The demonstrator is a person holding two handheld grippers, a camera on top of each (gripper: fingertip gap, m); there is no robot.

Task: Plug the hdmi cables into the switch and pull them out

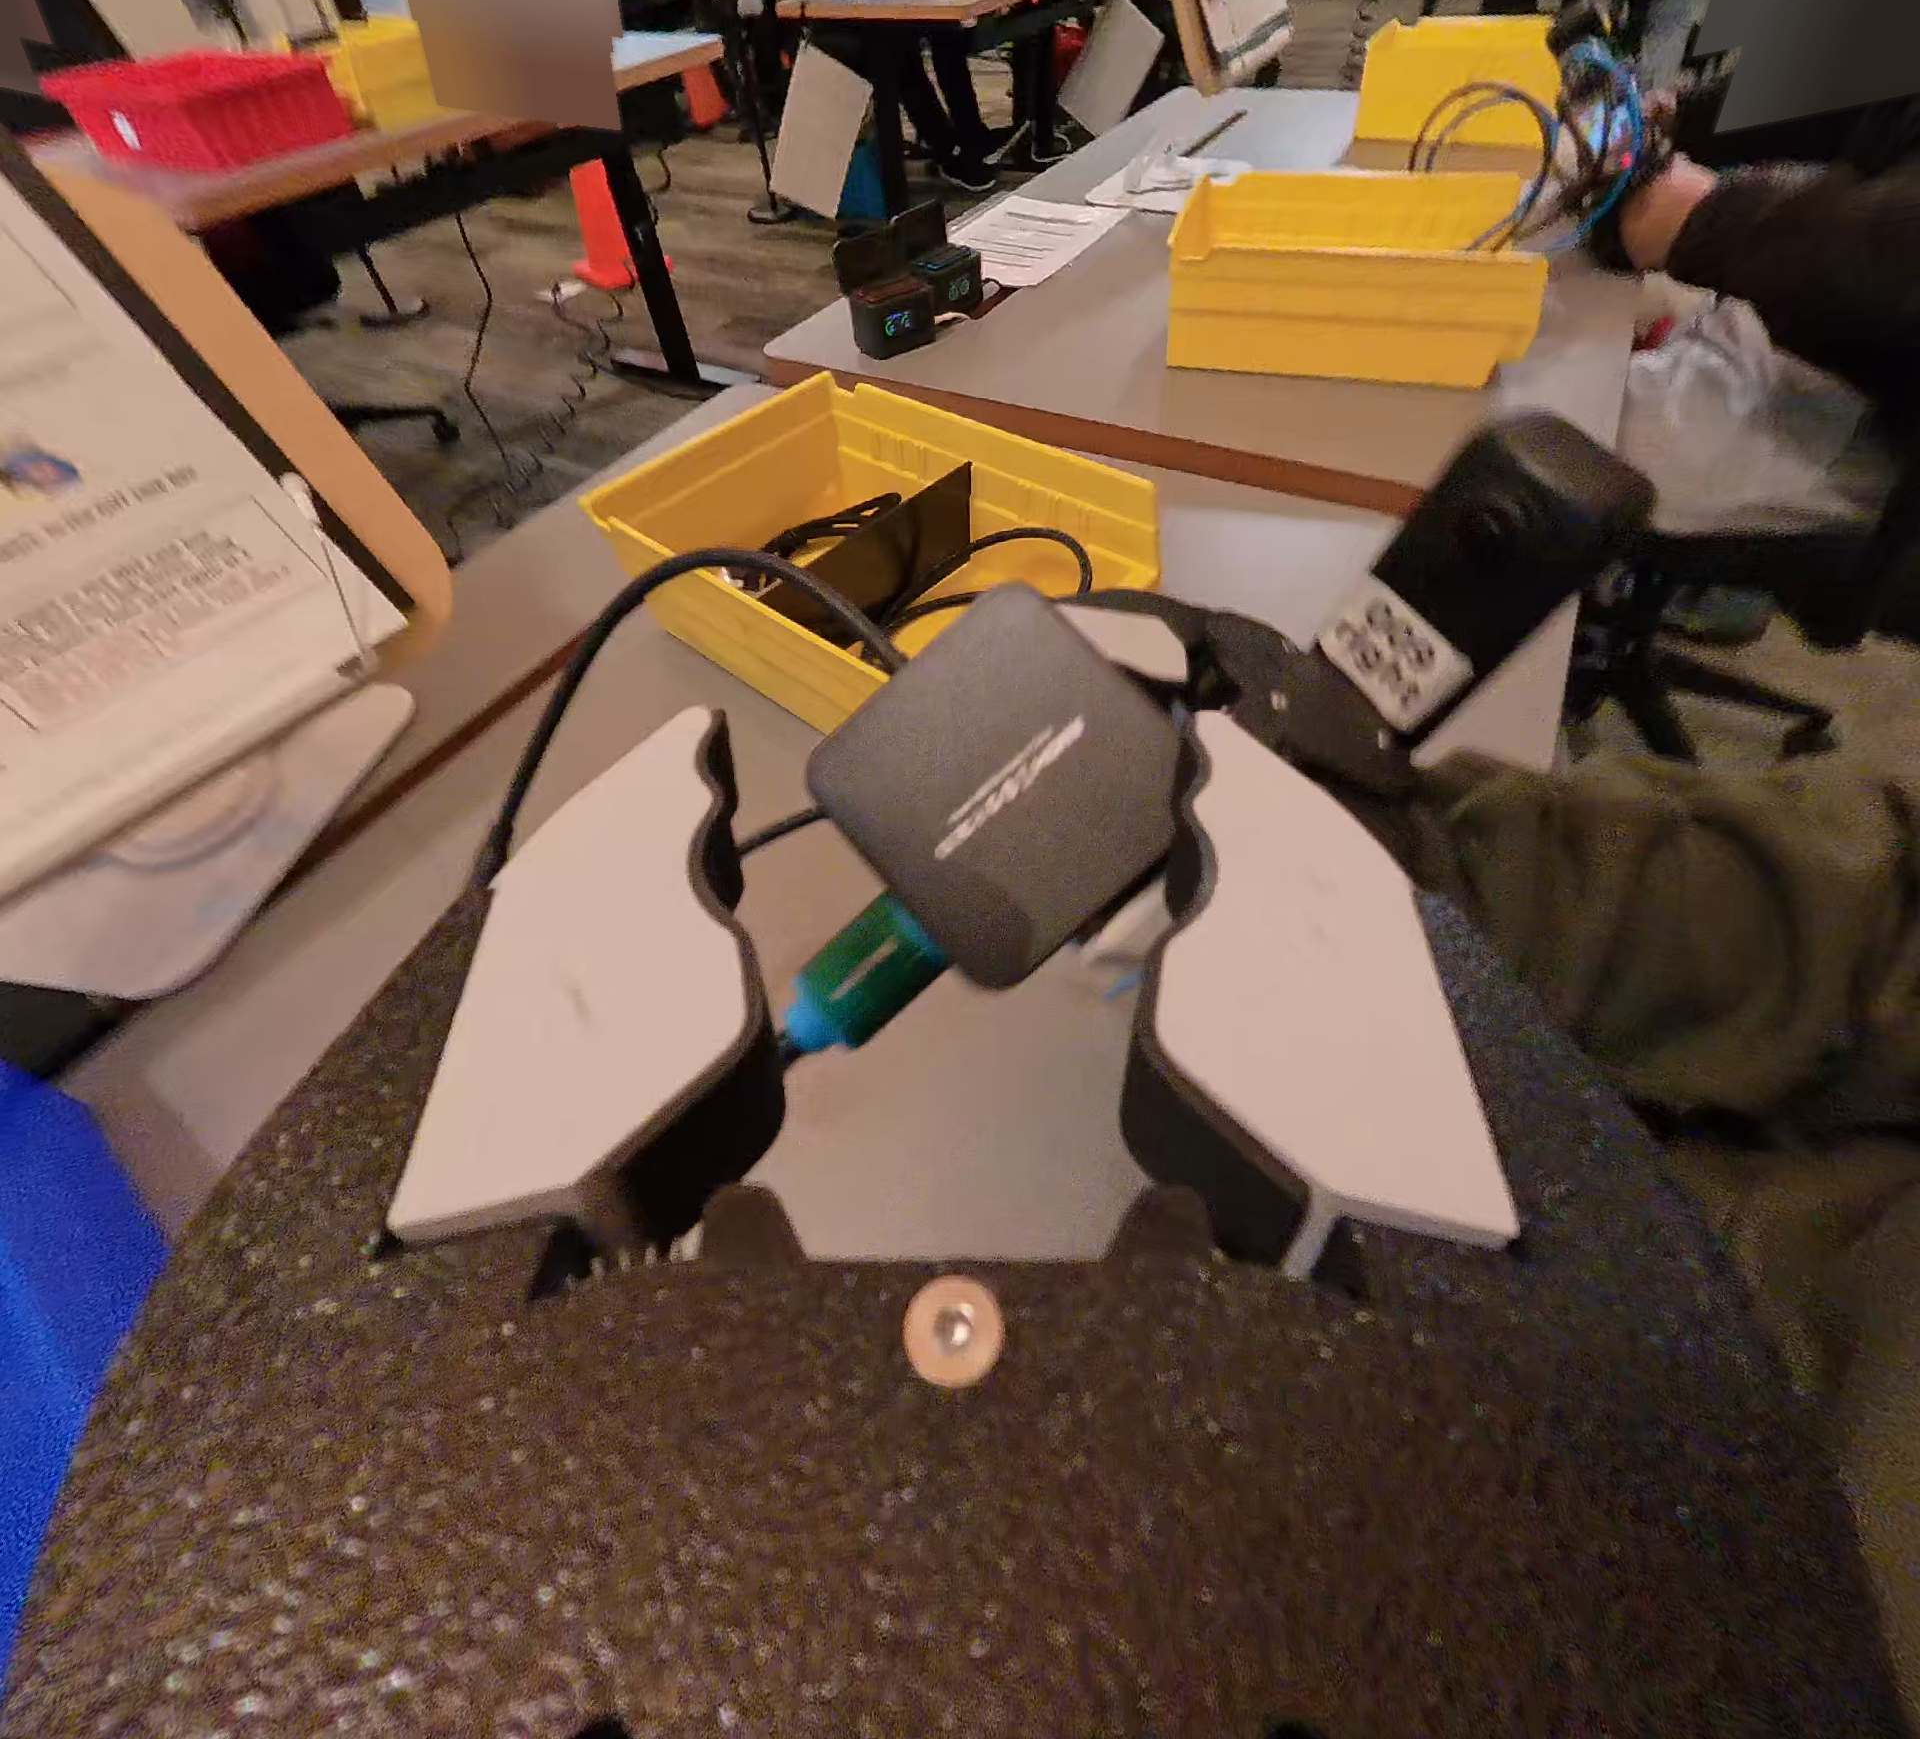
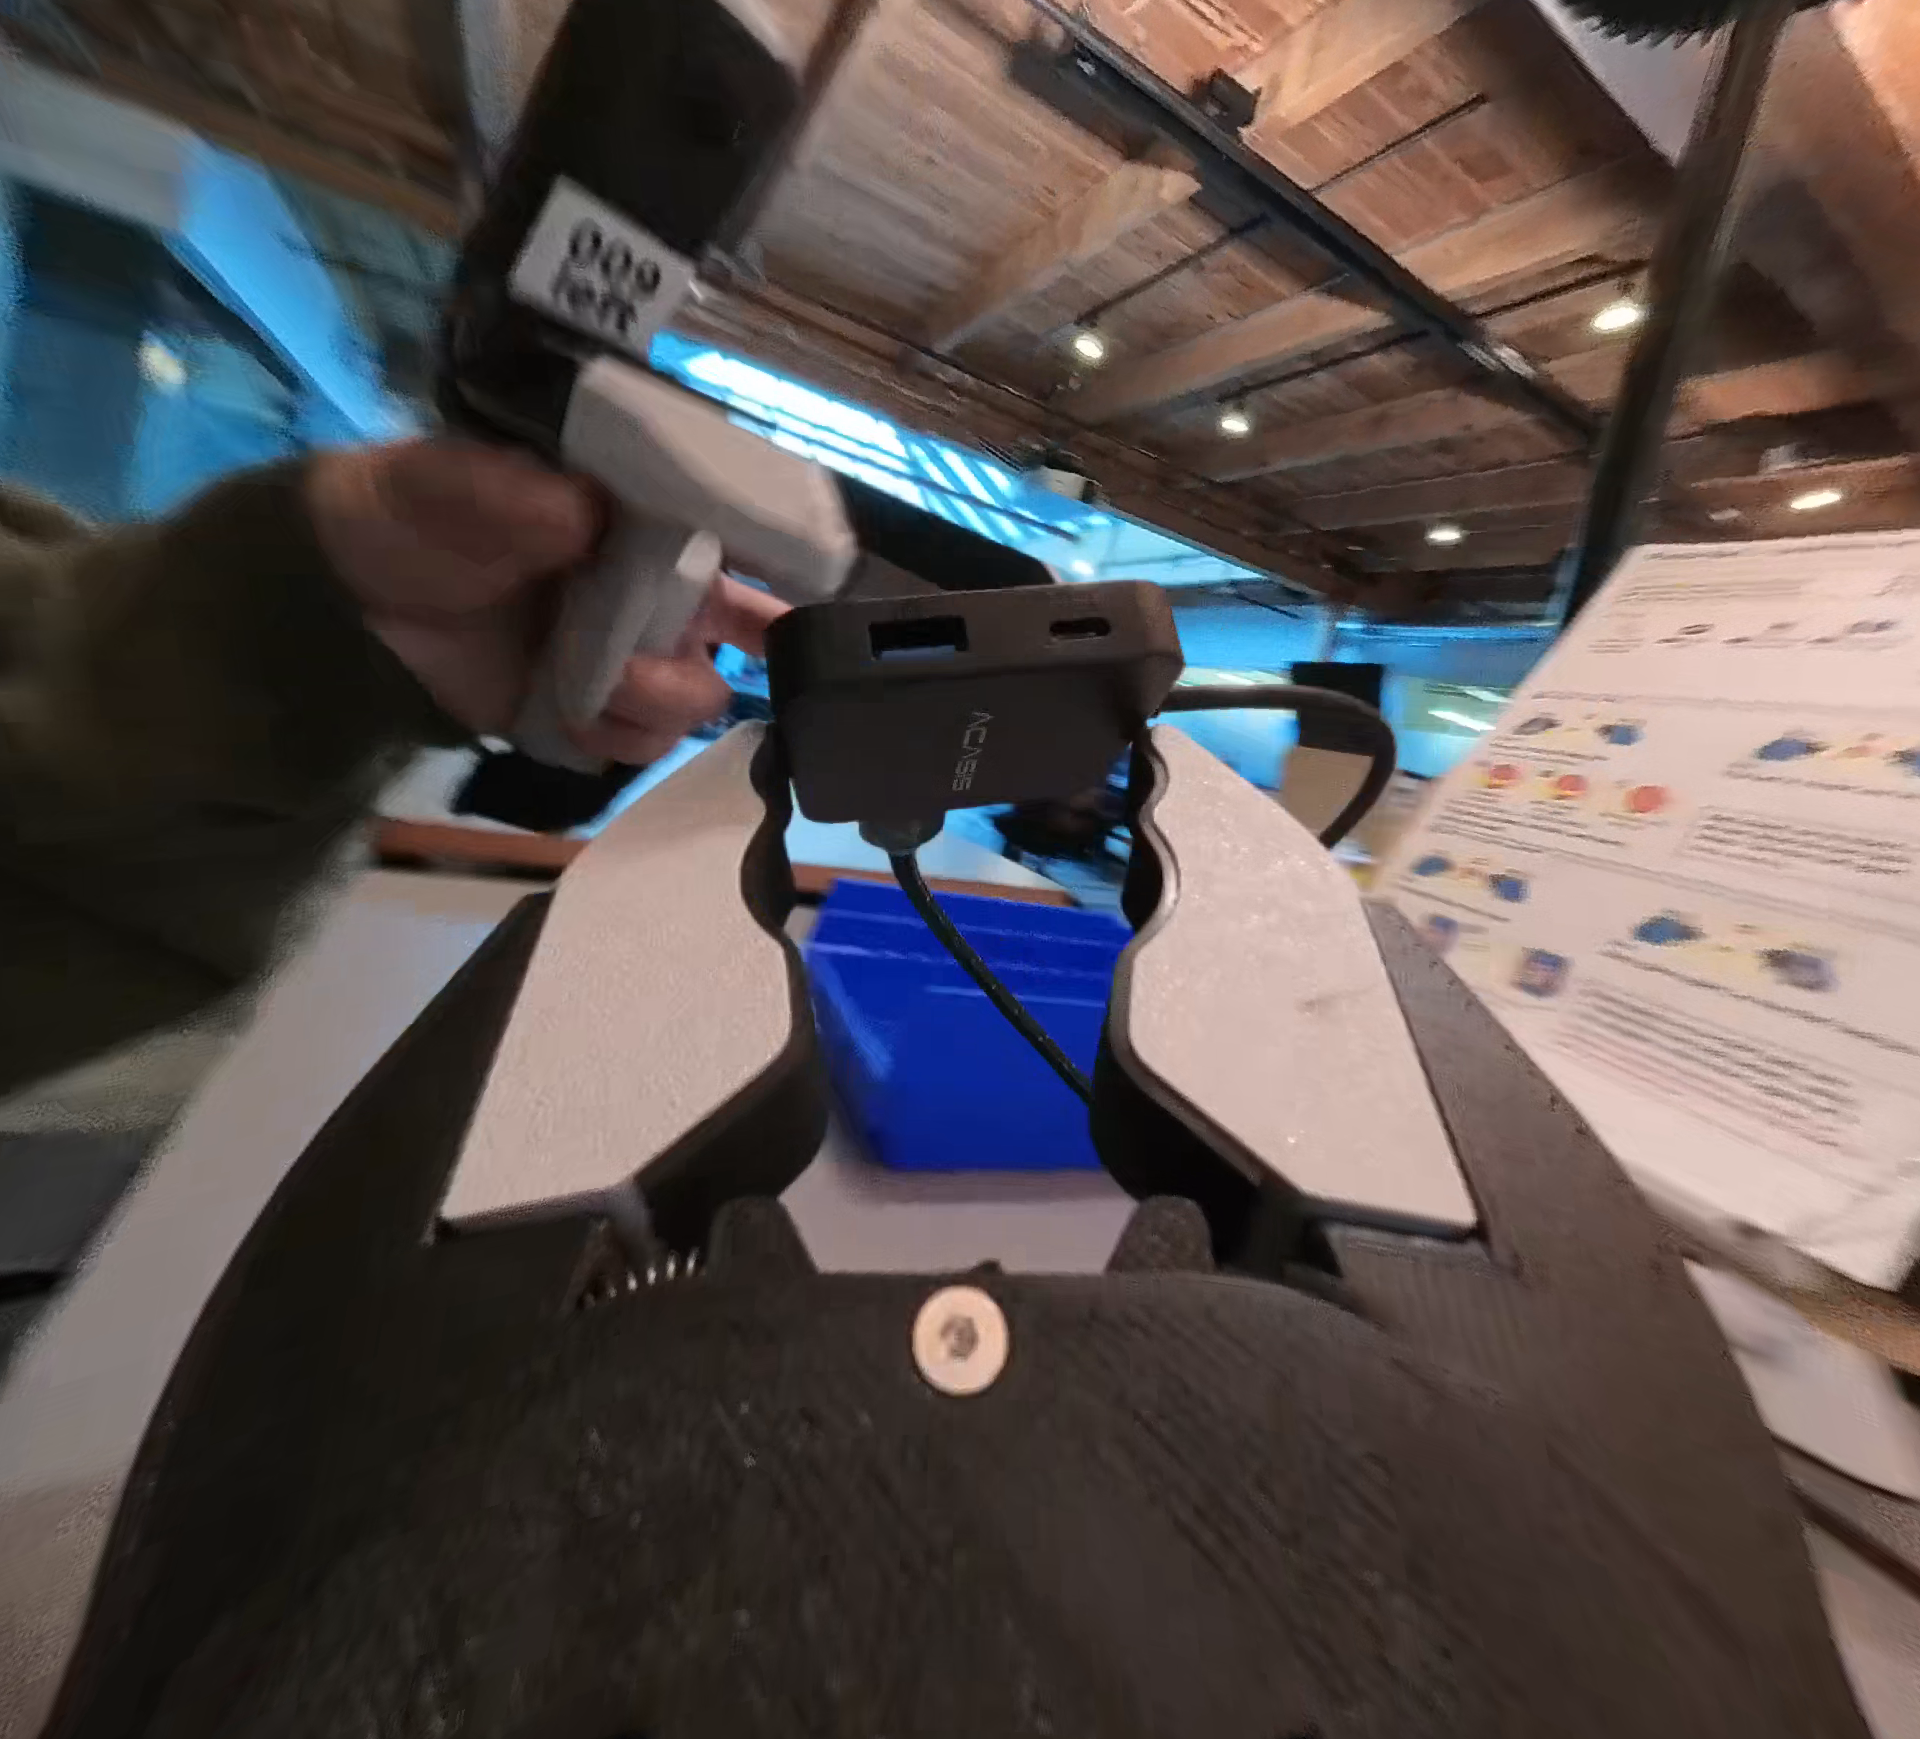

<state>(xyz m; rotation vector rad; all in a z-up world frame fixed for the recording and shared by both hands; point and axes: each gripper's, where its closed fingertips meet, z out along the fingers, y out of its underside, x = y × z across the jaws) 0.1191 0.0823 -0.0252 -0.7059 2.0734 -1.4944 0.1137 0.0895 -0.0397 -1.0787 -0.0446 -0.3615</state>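
The black switch box point(image 1: 997, 785) hangs in the air between both grippers. A green HDMI plug point(image 1: 868, 967) with a blue cable end sits in its near side. A black cable point(image 1: 582, 681) loops from the switch to the left. My left gripper point(image 1: 956, 754) is open, its jaws wide apart on either side of the switch and plug. My right gripper point(image 2: 961, 754) is shut on the switch point(image 2: 966, 713); it also shows in the left wrist view point(image 1: 1195, 650). A hand holds the left gripper point(image 2: 727, 494) behind the switch.
A yellow bin point(image 1: 727, 526) with black cables stands on the table just ahead. More yellow bins point(image 1: 1351, 287) and black chargers point(image 1: 914, 287) are on the farther table. An instruction sheet on a stand point(image 1: 156, 567) is at the left. A blue bin point(image 2: 956, 1045) lies below the right gripper.
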